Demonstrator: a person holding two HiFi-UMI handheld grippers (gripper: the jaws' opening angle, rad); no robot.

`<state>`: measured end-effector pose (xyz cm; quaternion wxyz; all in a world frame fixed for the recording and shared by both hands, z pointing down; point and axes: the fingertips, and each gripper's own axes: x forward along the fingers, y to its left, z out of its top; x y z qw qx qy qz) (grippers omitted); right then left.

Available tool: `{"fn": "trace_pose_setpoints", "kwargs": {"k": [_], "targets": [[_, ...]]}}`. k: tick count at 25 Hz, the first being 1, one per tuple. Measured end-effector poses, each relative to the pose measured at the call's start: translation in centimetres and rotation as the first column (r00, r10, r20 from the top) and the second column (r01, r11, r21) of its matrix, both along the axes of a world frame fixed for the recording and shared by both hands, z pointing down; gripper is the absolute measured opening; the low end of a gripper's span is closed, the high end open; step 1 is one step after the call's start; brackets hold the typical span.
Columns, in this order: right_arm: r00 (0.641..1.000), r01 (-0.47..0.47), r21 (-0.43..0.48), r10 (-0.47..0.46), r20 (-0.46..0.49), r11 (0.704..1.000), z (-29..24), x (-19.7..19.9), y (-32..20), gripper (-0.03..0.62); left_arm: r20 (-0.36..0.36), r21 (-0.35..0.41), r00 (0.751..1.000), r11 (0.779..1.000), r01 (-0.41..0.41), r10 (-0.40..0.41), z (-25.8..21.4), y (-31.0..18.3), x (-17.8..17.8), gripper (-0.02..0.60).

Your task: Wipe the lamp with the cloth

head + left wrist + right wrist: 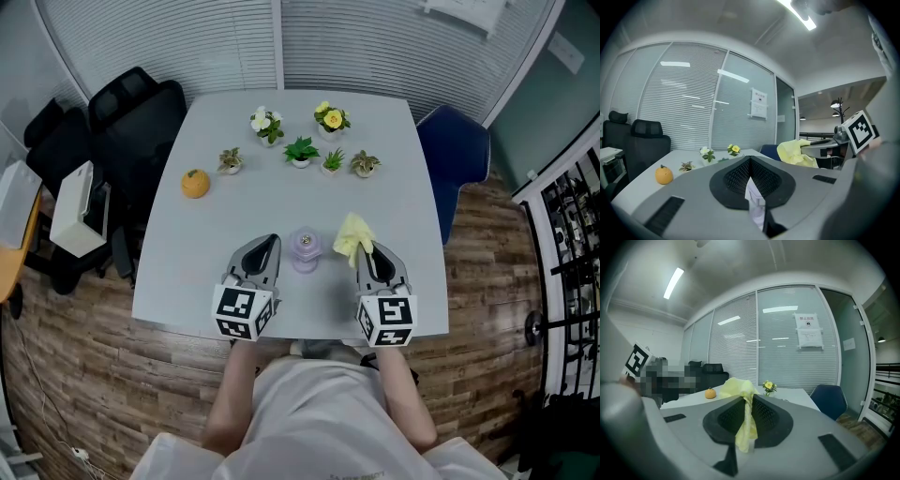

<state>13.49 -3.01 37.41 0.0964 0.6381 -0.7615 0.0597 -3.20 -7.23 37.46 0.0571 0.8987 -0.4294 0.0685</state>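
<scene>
Wiping could shove or tip the lamp [306,251], which looks small and light, with nothing bracing it: the left gripper [271,244] is just beside it, fingers closed together, only a pale sliver I can't identify in their seam. The right gripper [366,249] fingers pinch the yellow cloth [352,234] by one end, so a hard rub might pull it free. The lamp is squat, pale lilac and translucent, standing on the table [234,216] between both grippers
</scene>
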Motion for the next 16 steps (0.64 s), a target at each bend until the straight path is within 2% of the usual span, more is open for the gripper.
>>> {"fn": "trace_pose_setpoints", "kwargs": {"k": [16], "targets": [[1.000, 0.007, -0.002, -0.007, -0.004, 1.000, 0.12, 0.20, 0.95, 0.043, 0.006, 0.002, 1.000, 1.000, -0.010, 0.010, -0.12, 0.85, 0.50, 0.002]]}}
